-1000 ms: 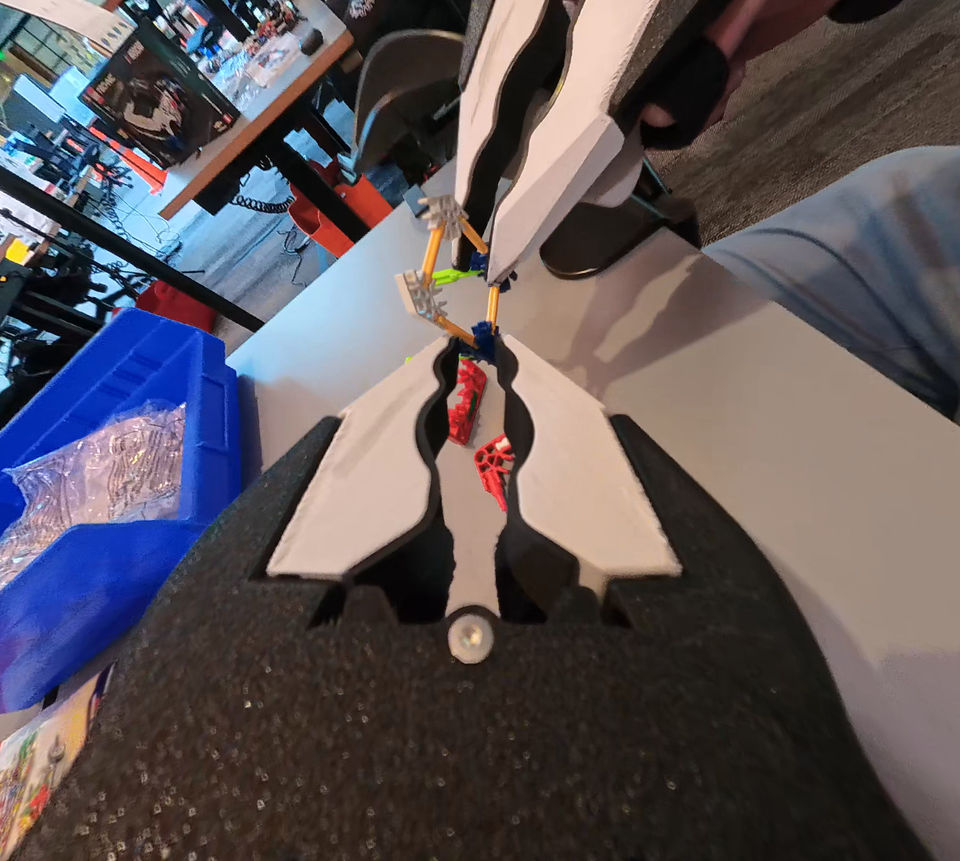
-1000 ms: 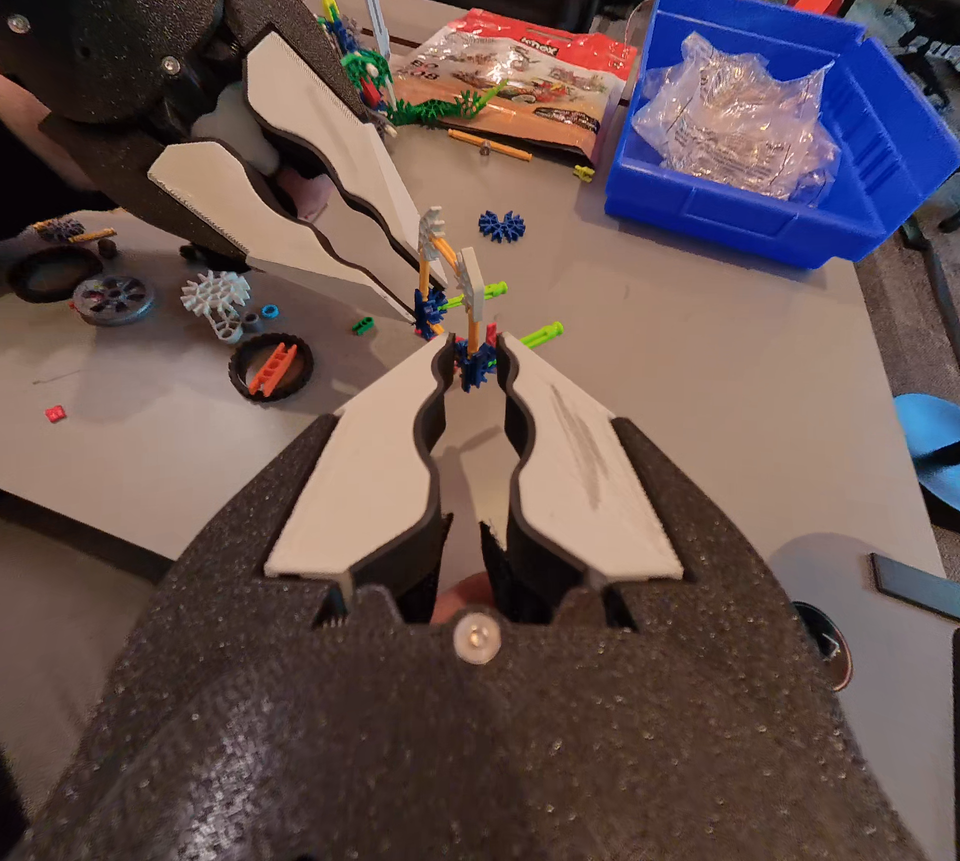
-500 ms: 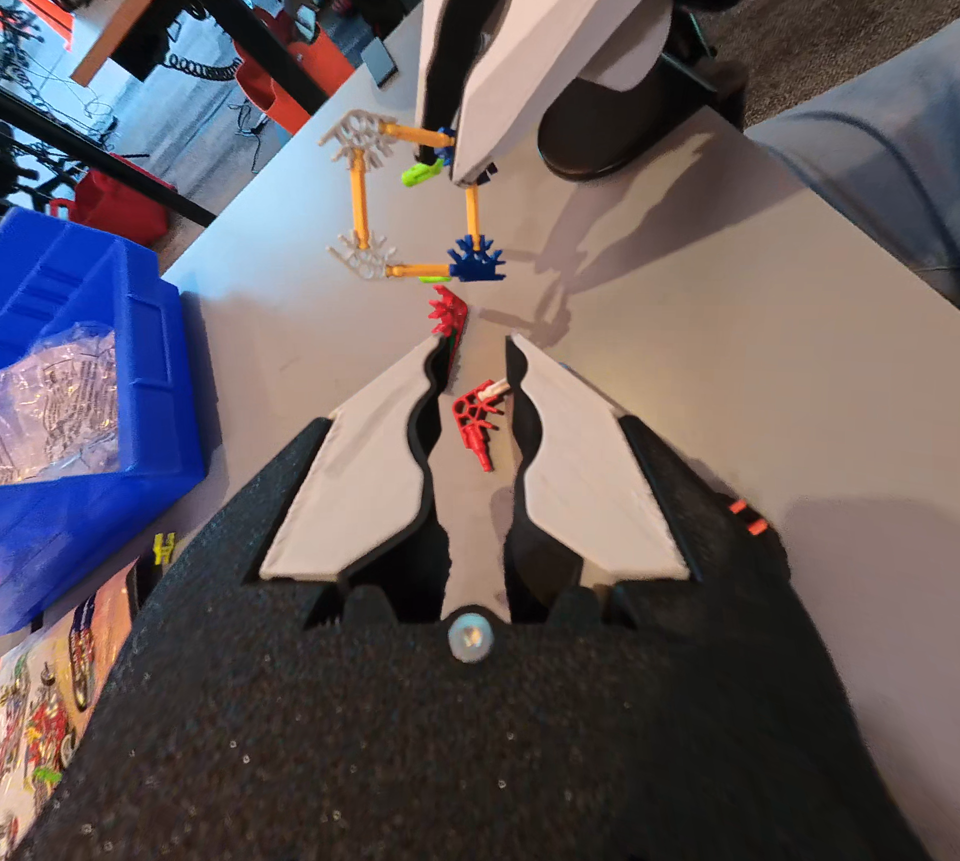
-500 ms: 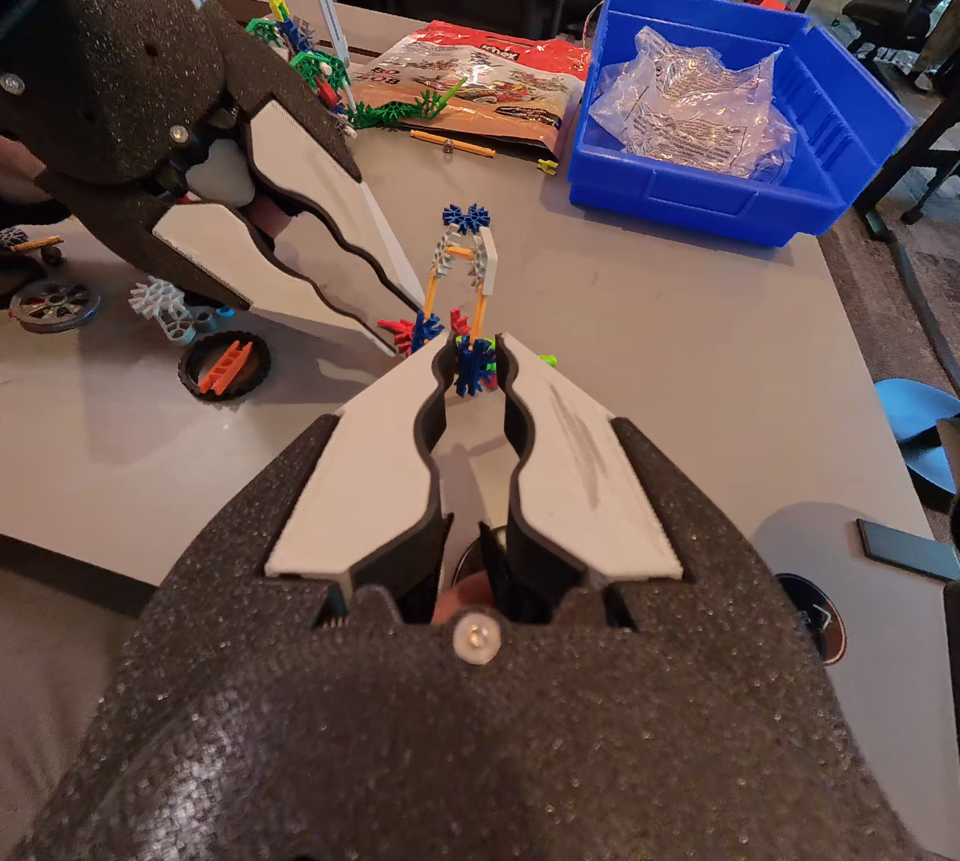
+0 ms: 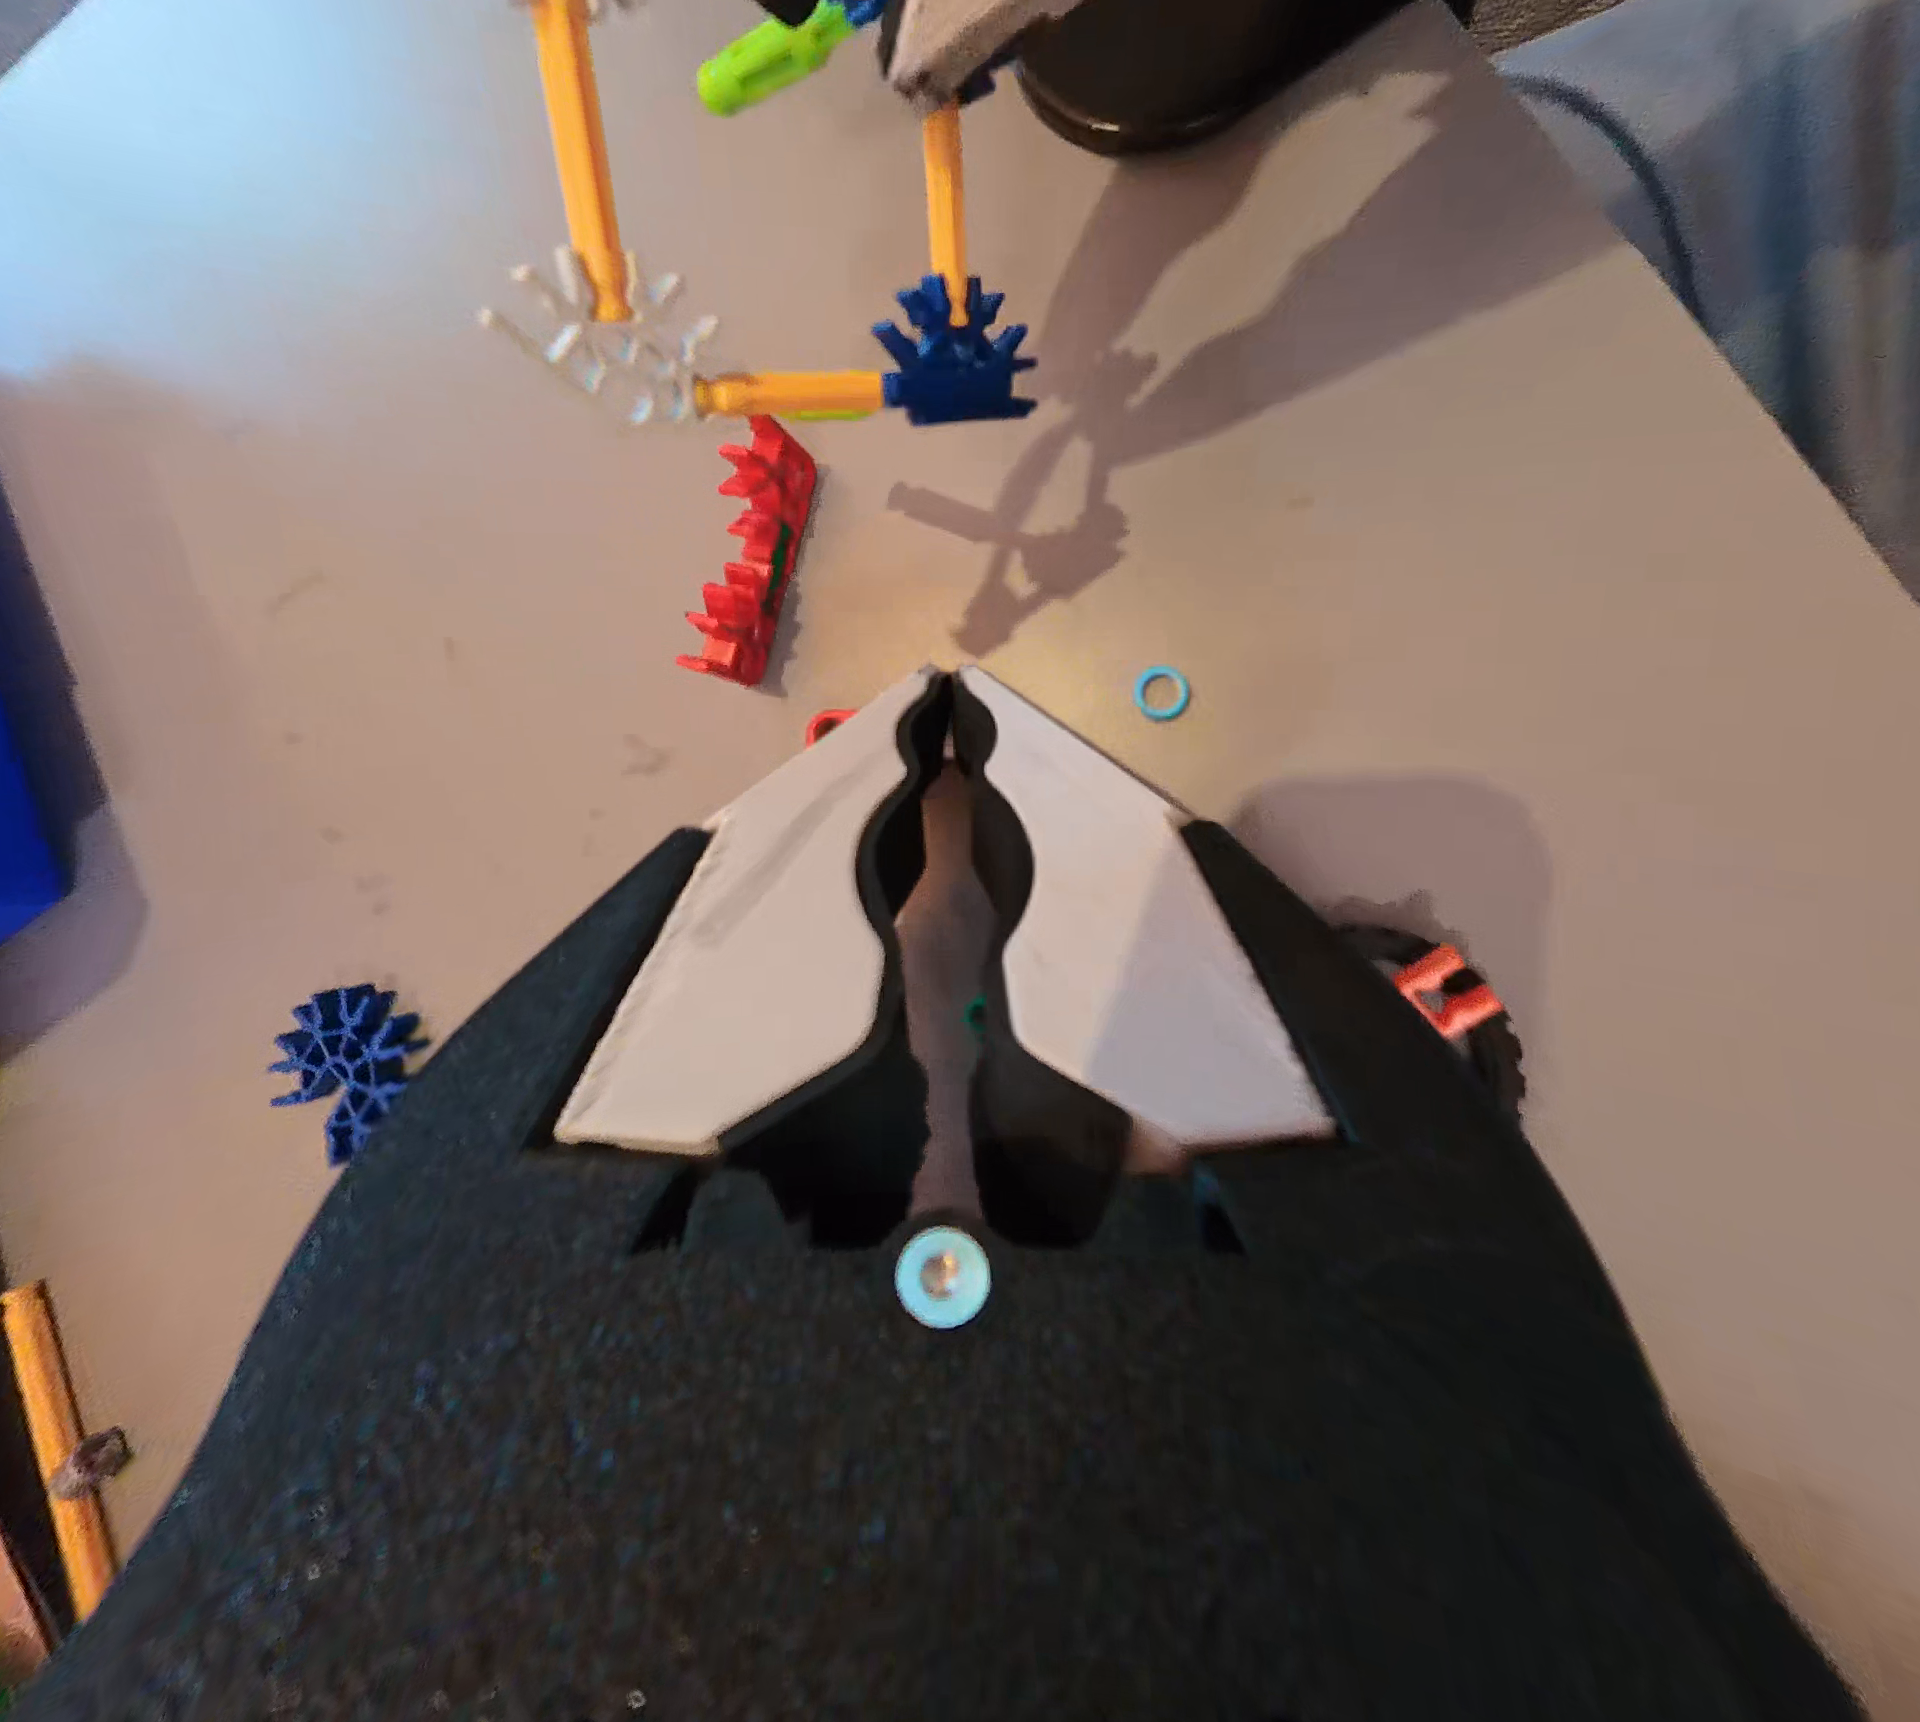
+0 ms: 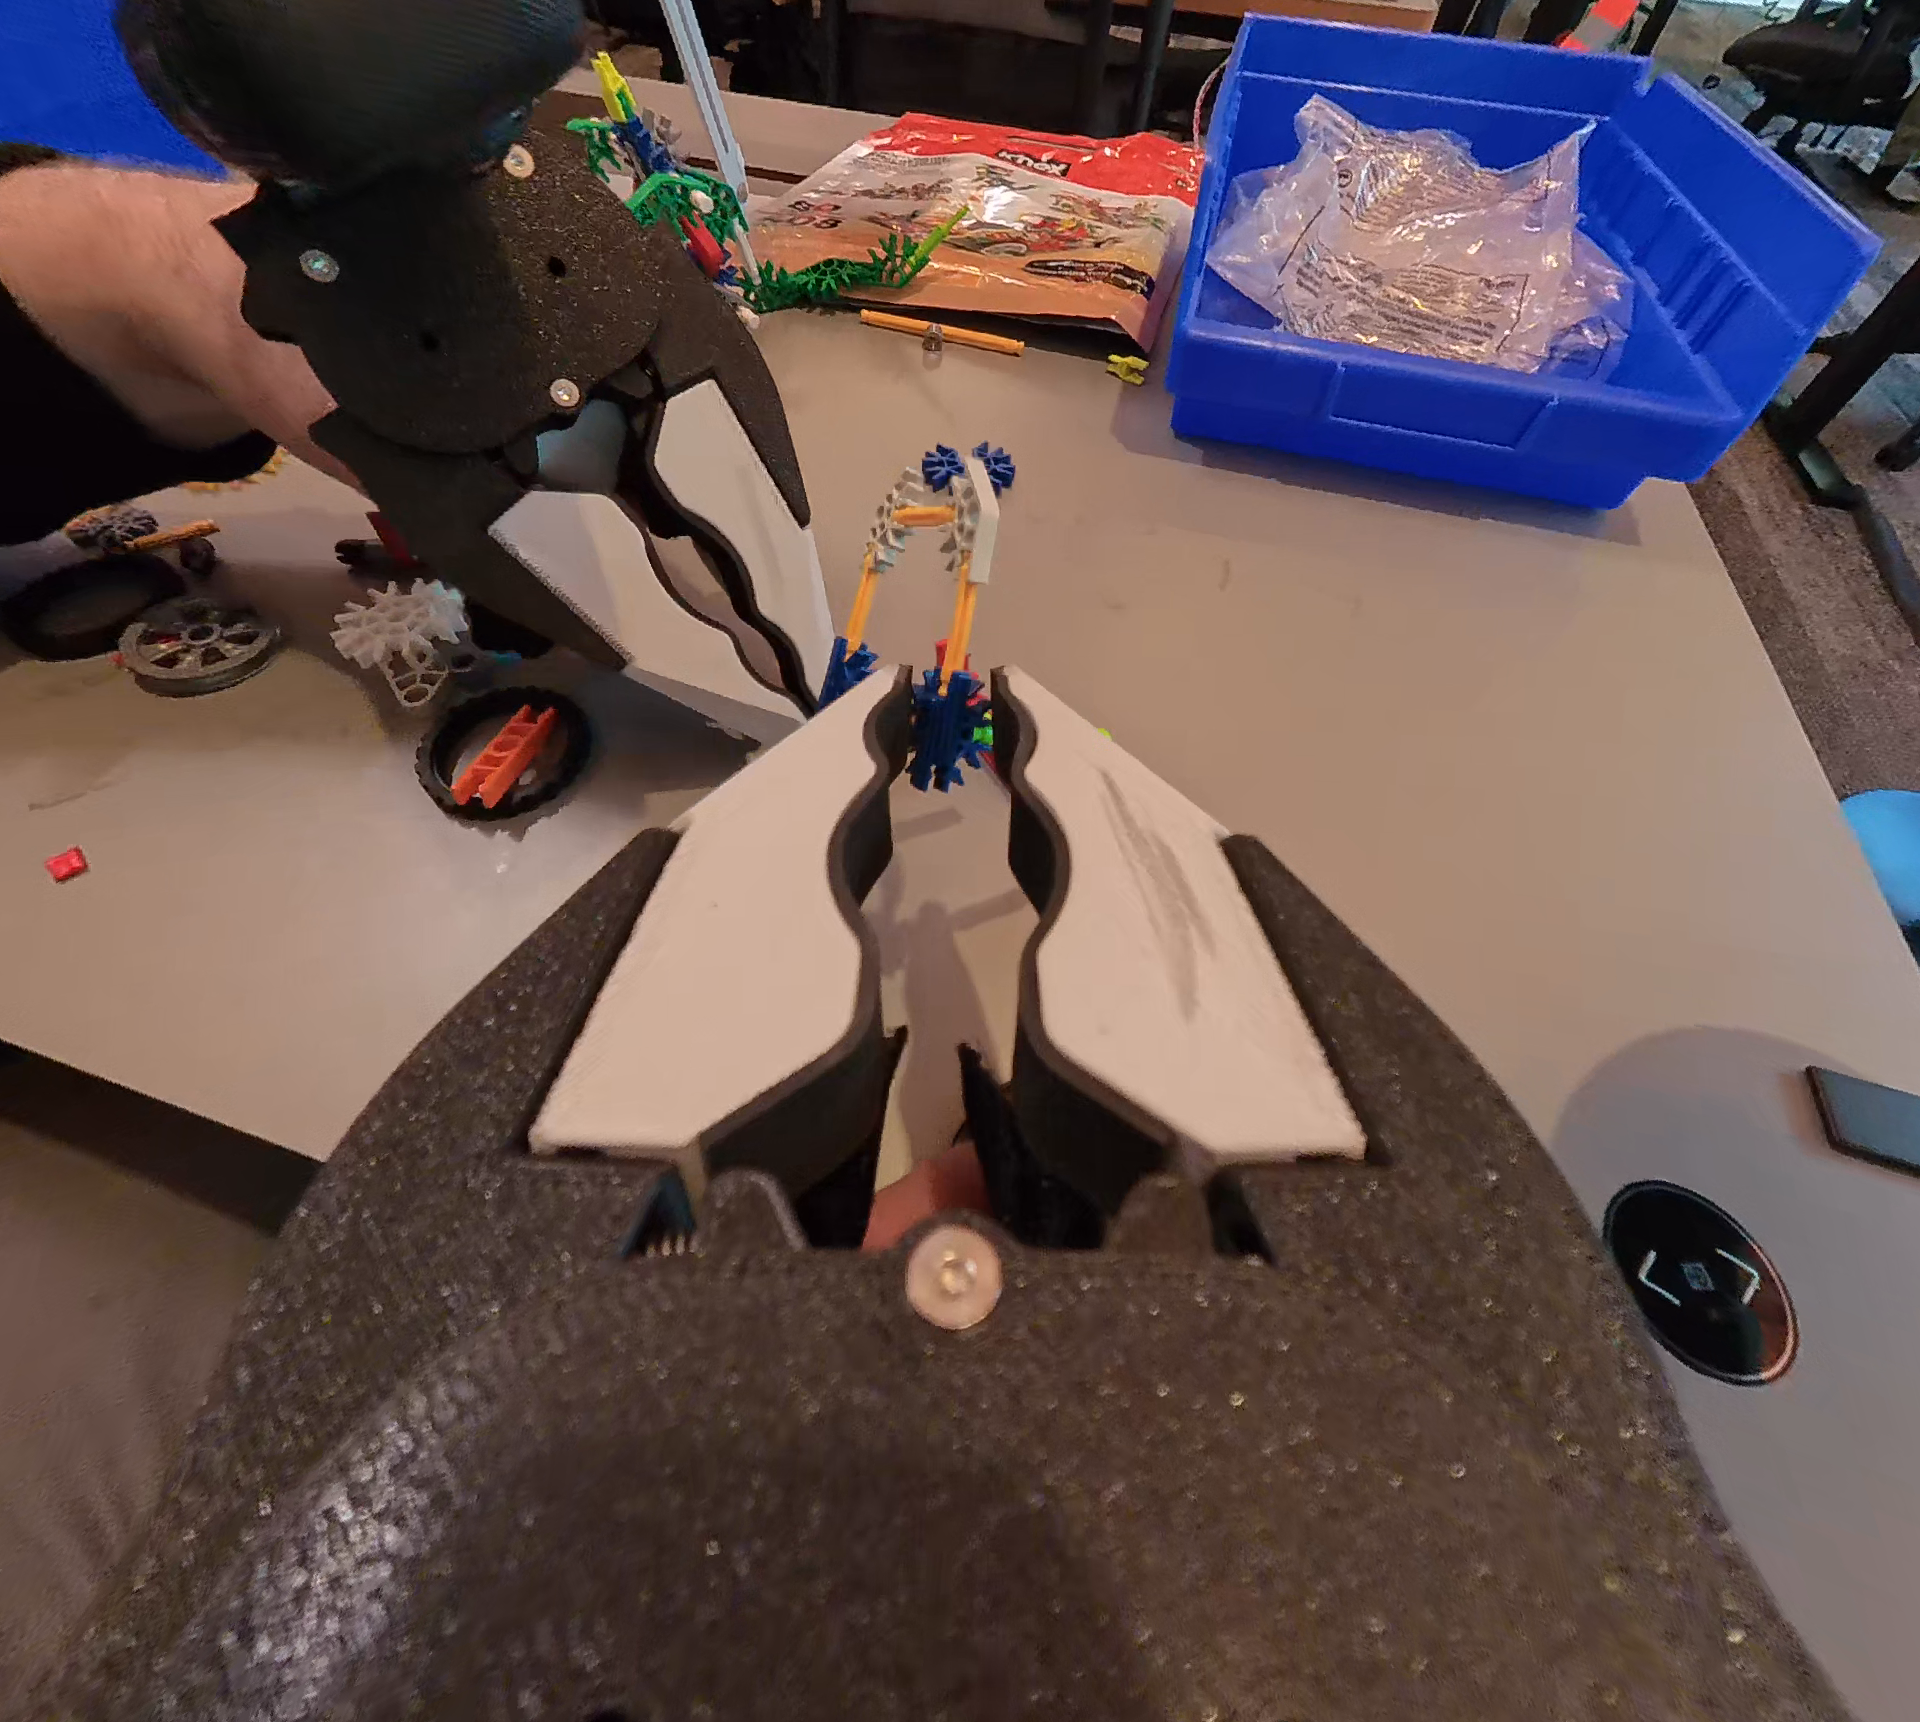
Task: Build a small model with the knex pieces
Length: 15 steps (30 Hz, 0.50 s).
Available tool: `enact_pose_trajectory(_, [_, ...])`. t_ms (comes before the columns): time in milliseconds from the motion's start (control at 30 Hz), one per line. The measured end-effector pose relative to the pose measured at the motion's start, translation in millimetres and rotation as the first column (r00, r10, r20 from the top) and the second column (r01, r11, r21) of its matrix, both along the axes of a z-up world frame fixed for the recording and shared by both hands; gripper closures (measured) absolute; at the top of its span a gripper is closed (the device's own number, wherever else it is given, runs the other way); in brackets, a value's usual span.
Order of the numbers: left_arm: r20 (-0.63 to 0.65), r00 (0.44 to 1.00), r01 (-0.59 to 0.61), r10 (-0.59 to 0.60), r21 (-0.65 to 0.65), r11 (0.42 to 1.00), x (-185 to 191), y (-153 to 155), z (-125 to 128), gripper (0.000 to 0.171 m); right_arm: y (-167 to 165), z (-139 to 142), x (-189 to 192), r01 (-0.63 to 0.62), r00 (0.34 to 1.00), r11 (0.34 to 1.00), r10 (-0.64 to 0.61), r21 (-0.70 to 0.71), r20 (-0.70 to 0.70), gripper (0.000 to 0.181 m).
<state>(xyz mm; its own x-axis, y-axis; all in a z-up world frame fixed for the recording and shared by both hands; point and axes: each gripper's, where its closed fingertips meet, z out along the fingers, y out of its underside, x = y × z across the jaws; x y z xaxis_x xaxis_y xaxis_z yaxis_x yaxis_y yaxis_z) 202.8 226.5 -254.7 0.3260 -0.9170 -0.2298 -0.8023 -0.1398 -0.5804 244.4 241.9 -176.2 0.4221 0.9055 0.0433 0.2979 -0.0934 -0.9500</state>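
Observation:
A square frame [image 5: 582, 114] of yellow rods, with two grey and two blue snowflake connectors and a green rod, hangs just above the grey table [image 5: 1351, 529]. My right gripper [image 6: 943, 696] is shut on one blue corner connector [image 6: 943, 729]. It also shows at the top of the left wrist view [image 5: 847, 10]. My left gripper [image 5: 945, 677] is shut, its tips close to the table and a little short of the frame. A red connector [image 5: 753, 550] lies just ahead of it on the left. In the right wrist view the left gripper [image 6: 800, 701] is beside the frame.
A blue ring [image 5: 1162, 693], a loose blue connector [image 5: 348, 1059] and a tyre holding an orange piece [image 6: 509, 753] lie around. A blue bin [image 6: 1455, 425] with a plastic bag and a red parts bag [image 6: 987, 218] stand at the far side. A phone [image 6: 1870, 1122] lies at the right edge. About 9 cm separates my left fingertips from my right. The phone [image 6: 1870, 1122] sits 20 cm or so from the ends of my right fingers.
My left gripper has let go of the frame's blue corner, drawn back and closed. My right gripper has kept hold of the frame, which now hangs from it alone.

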Motion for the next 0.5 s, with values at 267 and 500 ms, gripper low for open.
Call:
enact_pose_trajectory(267, [-0.057, 0.998, -0.023, 0.022, -0.028, 0.999, -26.5, -3.7, 8.5, 0.163, -5.0, 5.4, -2.9, -0.038, 0.999, 0.999, 0.039, 0.015, -0.031, 0.167])
enact_pose_trajectory(500, [0.292, 0.956, 0.013, -0.003, -0.033, 0.999, 9.1, -10.7, 59.7, 0.154, -6.3, 10.7, -11.1, -0.060, 0.997, 0.996, 0.063, 0.066, -0.038, 0.167])
